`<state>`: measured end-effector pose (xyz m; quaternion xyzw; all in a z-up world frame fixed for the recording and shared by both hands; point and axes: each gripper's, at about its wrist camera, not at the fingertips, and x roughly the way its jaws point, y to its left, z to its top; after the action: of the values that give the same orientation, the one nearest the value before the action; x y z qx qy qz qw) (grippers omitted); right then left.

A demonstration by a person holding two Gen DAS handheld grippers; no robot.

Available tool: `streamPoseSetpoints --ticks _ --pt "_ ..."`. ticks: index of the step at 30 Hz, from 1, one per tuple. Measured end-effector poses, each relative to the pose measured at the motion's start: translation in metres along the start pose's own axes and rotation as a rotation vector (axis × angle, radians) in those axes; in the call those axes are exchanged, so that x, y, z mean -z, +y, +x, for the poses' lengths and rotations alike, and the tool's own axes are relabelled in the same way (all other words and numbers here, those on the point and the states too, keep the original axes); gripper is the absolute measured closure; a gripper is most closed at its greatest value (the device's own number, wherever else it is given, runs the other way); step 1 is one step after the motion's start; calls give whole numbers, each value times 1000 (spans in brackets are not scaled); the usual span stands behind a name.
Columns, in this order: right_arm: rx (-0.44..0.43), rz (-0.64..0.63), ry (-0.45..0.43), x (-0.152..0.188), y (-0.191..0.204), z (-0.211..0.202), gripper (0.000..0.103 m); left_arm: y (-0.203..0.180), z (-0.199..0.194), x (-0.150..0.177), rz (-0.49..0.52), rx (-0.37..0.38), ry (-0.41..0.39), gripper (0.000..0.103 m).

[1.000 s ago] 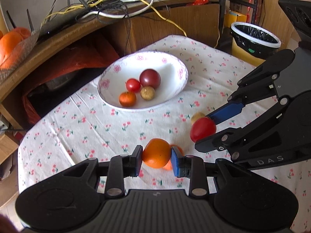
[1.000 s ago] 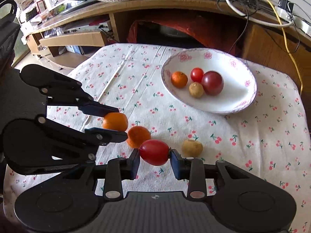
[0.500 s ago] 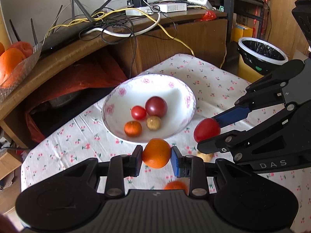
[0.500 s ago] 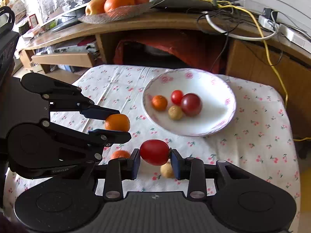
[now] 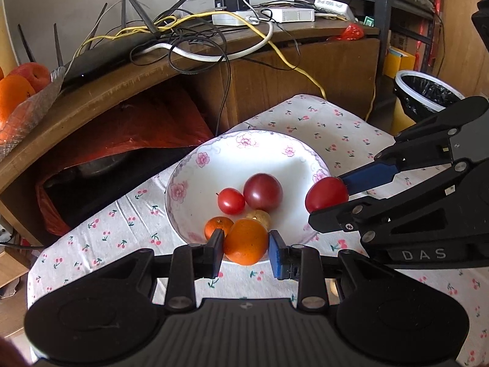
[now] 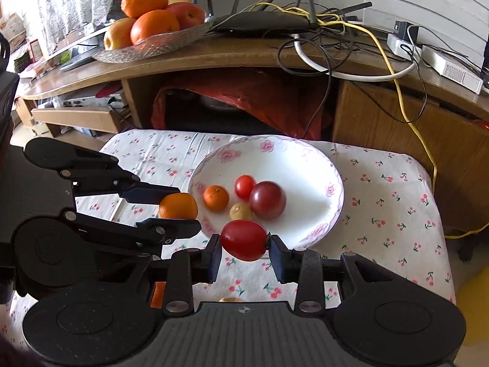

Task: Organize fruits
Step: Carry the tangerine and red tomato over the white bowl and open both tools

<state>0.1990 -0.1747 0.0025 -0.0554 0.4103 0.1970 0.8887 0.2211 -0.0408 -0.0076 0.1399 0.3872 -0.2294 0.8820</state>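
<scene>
My left gripper [image 5: 246, 244] is shut on an orange [image 5: 244, 238], which hangs over the near rim of the white flowered bowl [image 5: 244, 136]. To its right, my right gripper [image 6: 244, 244] is shut on a red tomato [image 6: 244, 240], held just above the bowl's near rim [image 6: 336, 183]. Inside the bowl lie a dark red fruit [image 5: 262, 191], a small red tomato [image 5: 230, 201], a small mandarin [image 5: 215, 226] and a tan fruit [image 5: 259, 217]. Another mandarin [image 6: 157, 293] and a tan fruit [image 6: 230, 299] lie on the cloth, mostly hidden under the right gripper.
The table wears a cherry-print cloth [image 6: 382, 214]; its far edge sits close behind the bowl. Beyond stands a wooden desk [image 6: 244, 55] with tangled cables, a router and a glass dish of oranges and apples [image 6: 152, 42]. A lined bin [image 5: 424, 91] stands at the right.
Both grippers carried their fruit forward from over the cloth to the bowl's near rim. The loose mandarin and tan fruit slid back under the grippers.
</scene>
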Motion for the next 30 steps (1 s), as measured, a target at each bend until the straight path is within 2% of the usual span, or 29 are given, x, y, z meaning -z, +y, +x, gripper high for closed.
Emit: streamPoseSetpoints --ticks 17,30 --pt "-8 5 33 -9 -15 32 71 11 31 0 -42 -8 40 64" --pt "6 5 35 -9 -18 39 71 11 33 0 -38 -22 31 63"
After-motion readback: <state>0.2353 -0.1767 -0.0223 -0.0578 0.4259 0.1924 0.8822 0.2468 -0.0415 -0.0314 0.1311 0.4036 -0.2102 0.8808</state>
